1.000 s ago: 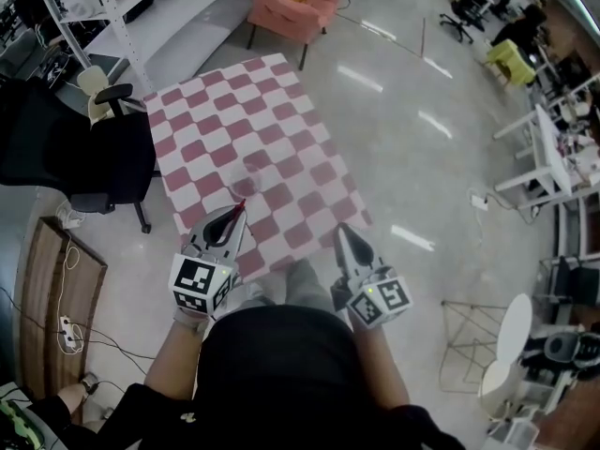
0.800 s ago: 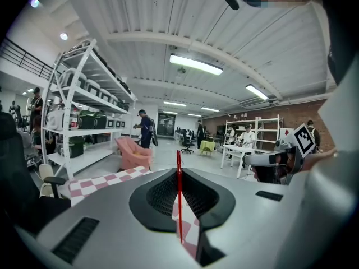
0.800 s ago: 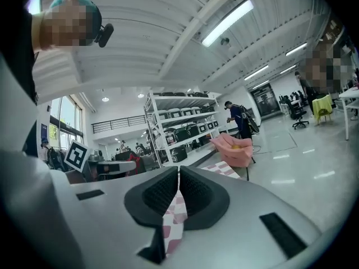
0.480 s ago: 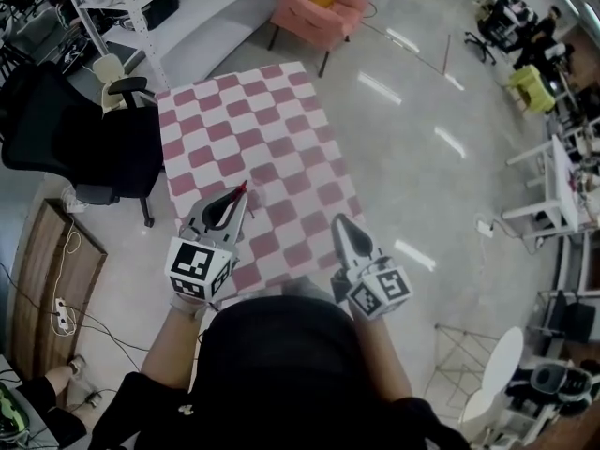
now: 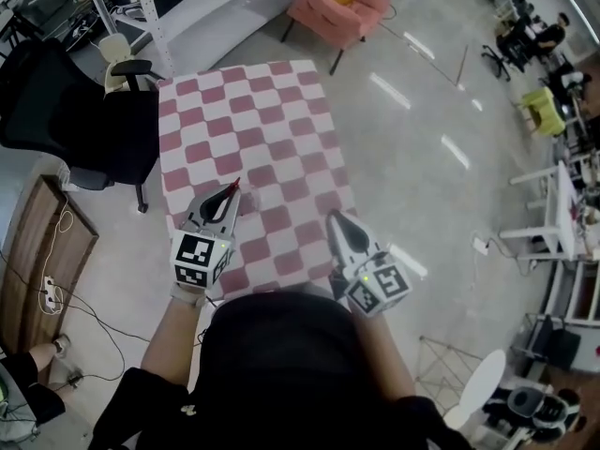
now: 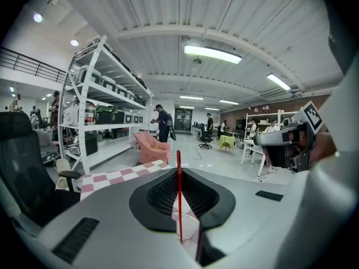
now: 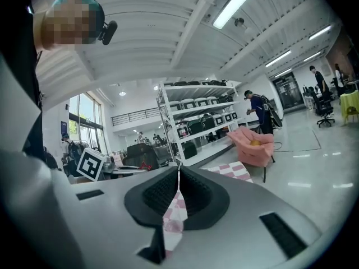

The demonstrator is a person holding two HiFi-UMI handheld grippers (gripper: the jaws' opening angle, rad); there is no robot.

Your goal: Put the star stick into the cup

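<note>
Here our left tool [image 5: 231, 195] is clenched on the star stick [image 6: 179, 192], a thin red rod pinched between the two jaws. In the left gripper view it stands upright, and its top reaches just past the jaw tips. In the head view only a short red end shows at those tips. Our right tool [image 5: 334, 217] has its jaws pressed together at the tips with nothing between them. It is held level with the left one and well apart from it, each with its marker cube toward our body. Through the gap under the left jaws we see the cup [image 6: 185, 226], clear and faintly pink, standing upright on the tabletop [image 5: 234, 111]. So the stick is in the tool's grip and not in the cup. From the head view the cup is hard to make out, and we place it only roughly just ahead of the left tool's tips. The tabletop is checked pink and white, and both tools hang over its near edge. To its left stands a black office chair [image 5: 84, 129]. Beyond its far end are a pink armchair [image 5: 328, 7] with something orange on the seat and a white shelving rack [image 6: 104, 102] along the shiny floor.
</note>
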